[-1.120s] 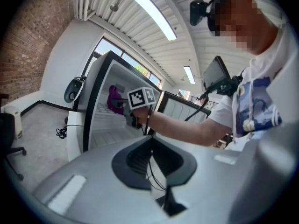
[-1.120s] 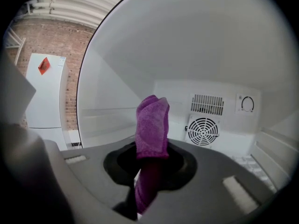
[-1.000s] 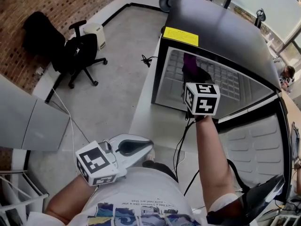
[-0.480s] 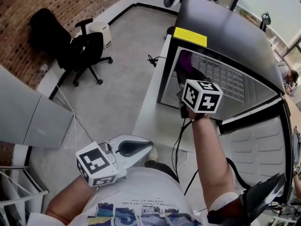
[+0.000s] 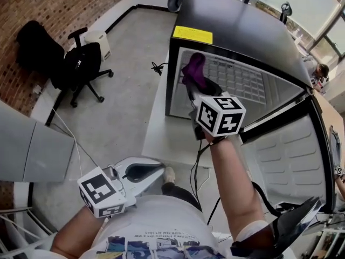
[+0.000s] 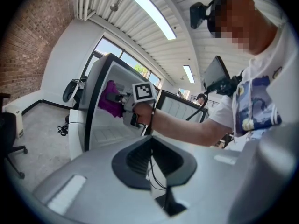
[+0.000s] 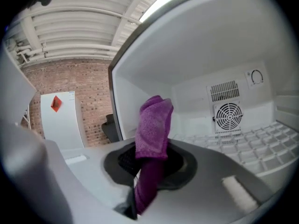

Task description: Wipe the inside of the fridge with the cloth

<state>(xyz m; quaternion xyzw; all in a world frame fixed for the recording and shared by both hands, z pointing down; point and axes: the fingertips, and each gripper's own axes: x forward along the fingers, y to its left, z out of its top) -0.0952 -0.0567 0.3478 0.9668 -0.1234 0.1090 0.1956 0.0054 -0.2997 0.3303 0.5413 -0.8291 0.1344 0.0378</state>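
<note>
The black fridge stands open on a white platform, its white inside facing me. My right gripper reaches into the opening near the left wall, shut on a purple cloth. In the right gripper view the cloth stands folded between the jaws of my right gripper, in front of the fan grille on the back wall. My left gripper hangs low by my body, far from the fridge, shut with nothing in it. The left gripper view shows the left gripper, the cloth and the fridge beyond.
The fridge door hangs open at the right. A wire shelf lies inside. A black office chair stands on the grey floor at the left by a brick wall. A cable lies beside the platform.
My right gripper has carried the cloth leftwards, closer to the fridge's left wall. The left gripper has dropped slightly and stays shut.
</note>
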